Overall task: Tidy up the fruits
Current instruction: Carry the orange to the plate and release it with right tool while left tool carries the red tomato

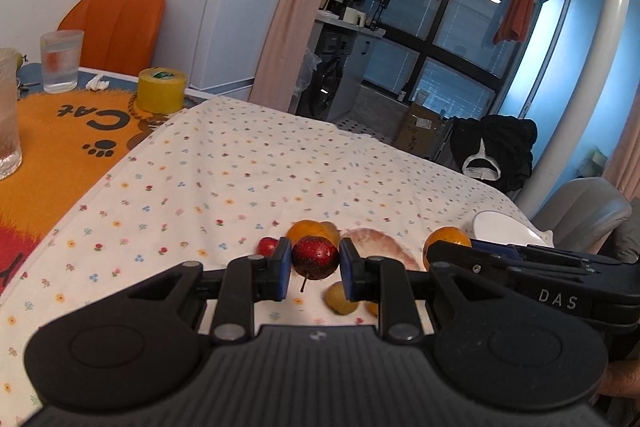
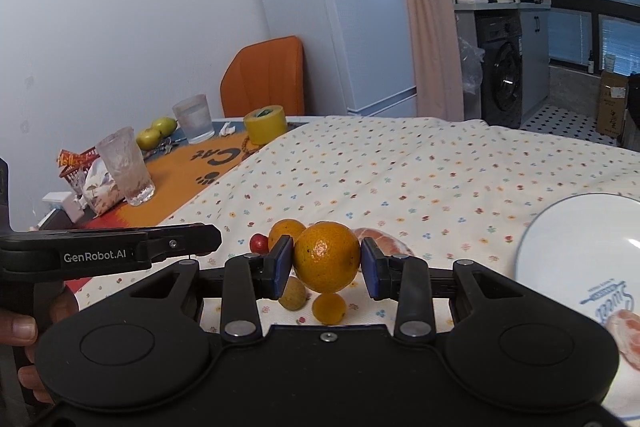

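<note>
My left gripper is shut on a dark red fruit, whose stem hangs down. My right gripper is shut on an orange, its blue pads against both sides. On the flowered cloth behind and below lie another orange, a small red fruit, a peeled pink citrus piece, a small yellow-green fruit and a tiny orange fruit. A white plate at the right holds a peeled citrus segment.
At the far left, an orange cat mat carries two glasses, a yellow tape roll, two green pears and snack packets. An orange chair stands behind. A hand holds the left gripper.
</note>
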`<state>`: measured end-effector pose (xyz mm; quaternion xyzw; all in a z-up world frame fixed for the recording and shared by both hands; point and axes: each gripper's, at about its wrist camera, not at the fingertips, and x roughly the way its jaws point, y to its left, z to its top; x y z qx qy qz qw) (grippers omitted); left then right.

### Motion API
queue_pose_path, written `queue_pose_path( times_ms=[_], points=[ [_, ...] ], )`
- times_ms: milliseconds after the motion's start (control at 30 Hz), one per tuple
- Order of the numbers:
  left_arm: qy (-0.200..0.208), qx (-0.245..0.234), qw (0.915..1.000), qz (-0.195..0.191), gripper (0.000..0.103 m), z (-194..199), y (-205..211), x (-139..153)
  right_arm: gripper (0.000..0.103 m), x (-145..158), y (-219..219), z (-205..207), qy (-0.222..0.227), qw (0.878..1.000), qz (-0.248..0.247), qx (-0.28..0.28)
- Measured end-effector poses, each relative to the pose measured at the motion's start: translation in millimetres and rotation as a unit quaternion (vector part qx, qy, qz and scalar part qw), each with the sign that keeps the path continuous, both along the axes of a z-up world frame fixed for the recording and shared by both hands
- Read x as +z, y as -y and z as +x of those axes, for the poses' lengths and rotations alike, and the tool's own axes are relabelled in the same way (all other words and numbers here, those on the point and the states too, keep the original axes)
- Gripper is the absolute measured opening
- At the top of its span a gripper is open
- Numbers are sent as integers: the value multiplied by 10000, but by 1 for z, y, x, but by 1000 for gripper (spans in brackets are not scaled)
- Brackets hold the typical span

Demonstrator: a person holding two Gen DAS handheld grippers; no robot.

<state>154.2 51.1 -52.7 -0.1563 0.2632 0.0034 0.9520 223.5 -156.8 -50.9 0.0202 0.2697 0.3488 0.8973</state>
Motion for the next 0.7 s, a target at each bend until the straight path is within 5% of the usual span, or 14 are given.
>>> queue_pose_path(
  times_ms=[700],
  points=[
    [202,-481,9985,144,24,5,50,17,35,11,64,-15,155,9980,262,-548]
  ],
)
